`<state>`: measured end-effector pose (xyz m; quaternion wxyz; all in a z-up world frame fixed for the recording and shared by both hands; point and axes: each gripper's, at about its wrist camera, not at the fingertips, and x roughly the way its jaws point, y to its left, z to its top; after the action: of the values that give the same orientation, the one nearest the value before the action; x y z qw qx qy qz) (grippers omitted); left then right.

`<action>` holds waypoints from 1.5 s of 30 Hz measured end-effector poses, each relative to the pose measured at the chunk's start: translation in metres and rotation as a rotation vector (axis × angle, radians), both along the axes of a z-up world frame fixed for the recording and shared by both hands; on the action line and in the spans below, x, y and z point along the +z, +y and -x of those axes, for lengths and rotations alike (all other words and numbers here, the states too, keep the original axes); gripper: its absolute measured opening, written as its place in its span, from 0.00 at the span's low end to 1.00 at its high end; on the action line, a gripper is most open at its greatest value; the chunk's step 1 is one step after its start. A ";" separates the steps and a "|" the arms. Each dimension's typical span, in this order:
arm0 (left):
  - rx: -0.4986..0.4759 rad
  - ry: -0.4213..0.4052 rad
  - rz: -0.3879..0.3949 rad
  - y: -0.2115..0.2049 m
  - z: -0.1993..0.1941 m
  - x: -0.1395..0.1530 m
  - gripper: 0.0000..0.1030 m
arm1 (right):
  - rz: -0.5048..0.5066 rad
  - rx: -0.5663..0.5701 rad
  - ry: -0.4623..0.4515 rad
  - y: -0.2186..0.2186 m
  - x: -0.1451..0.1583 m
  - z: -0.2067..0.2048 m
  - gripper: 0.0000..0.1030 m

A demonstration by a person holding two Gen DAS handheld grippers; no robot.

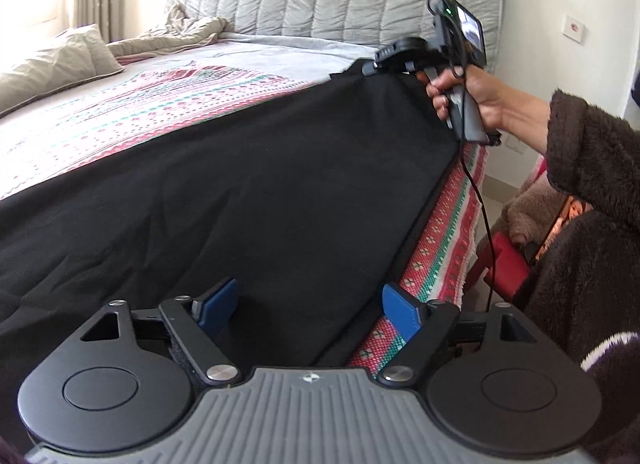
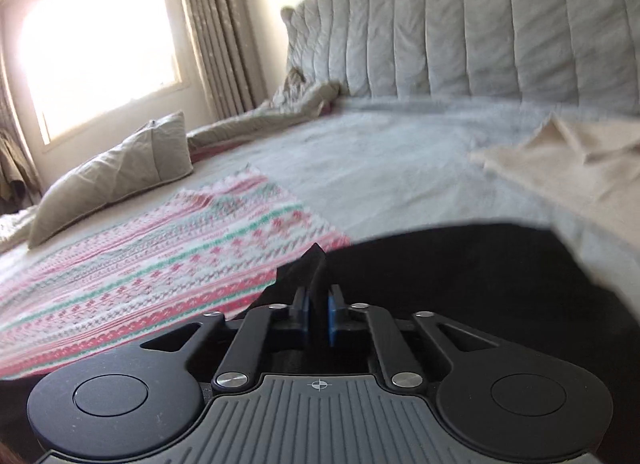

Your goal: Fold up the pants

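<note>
Bed [image 1: 120,112]: pants [image 1: 240,192], R gripper [image 2: 319,318] pinching.

The bed [image 2: 400,152] carries a patterned blanket [image 1: 120,112] along its near edge, black pants [image 1: 260,184] spread over it (one corner lifted), pillows [image 2: 120,168] far-side, a beige cloth [image 2: 568,156].

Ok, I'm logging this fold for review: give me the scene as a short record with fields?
garment: black pants, spread on the bed
surface: patterned blanket over grey sheet
left gripper: jaws open, above the pants
right gripper: jaws shut on a pants corner, lifted
nearby: pillow, beige cloth
</note>
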<state>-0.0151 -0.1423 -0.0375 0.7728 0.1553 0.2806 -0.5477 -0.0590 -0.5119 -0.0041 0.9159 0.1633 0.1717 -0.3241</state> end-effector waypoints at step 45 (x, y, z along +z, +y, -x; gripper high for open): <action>0.645 -0.066 -0.073 0.285 -0.079 0.018 1.00 | 0.085 0.657 0.255 0.211 -0.028 -0.049 0.79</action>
<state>0.0644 0.1423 -0.0193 0.9091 0.1037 0.3096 -0.2588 -0.0101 -0.3014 -0.0319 0.9484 0.0194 0.3142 -0.0369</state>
